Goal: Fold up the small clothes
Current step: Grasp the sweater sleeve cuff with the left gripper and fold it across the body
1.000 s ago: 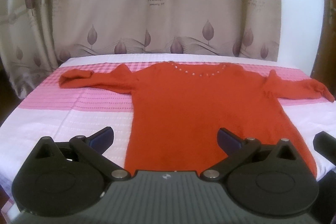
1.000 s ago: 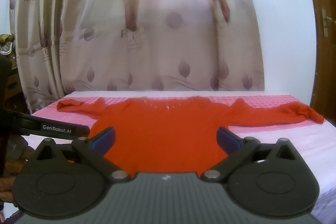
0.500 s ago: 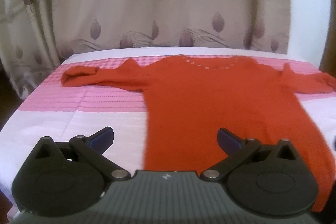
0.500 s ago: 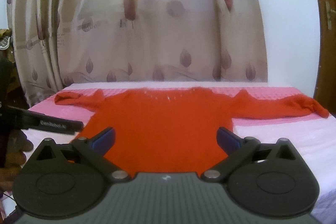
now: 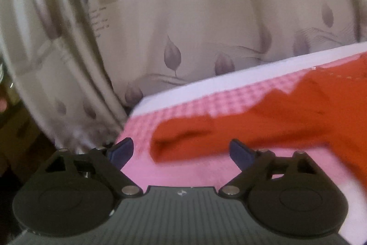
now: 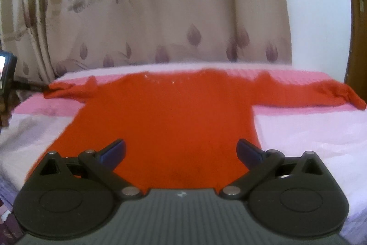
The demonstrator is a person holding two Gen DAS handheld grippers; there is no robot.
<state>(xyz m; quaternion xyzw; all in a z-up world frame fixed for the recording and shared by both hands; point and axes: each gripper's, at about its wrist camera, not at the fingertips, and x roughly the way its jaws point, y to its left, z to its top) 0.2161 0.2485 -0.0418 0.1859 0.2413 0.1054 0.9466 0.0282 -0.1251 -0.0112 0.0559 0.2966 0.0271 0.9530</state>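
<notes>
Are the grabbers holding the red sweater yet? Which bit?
Nothing is held yet. The left gripper is closing around the cuff of the sweater, not pinching it. The right gripper is open over the sweater's body.

A home bedroom: a bed [image 6: 309, 130] with pink-and-white bedding, leaf-print curtains [image 6: 160, 15] behind, a wooden door [image 6: 359, 15] alongside.

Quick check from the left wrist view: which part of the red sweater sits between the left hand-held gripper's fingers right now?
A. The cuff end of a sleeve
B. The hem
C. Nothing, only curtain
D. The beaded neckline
A: the sleeve cuff of the red sweater lies flat on the pink cloth between the fingers of the left hand-held gripper, whose jaws are closing but not yet pressing on it.
</notes>
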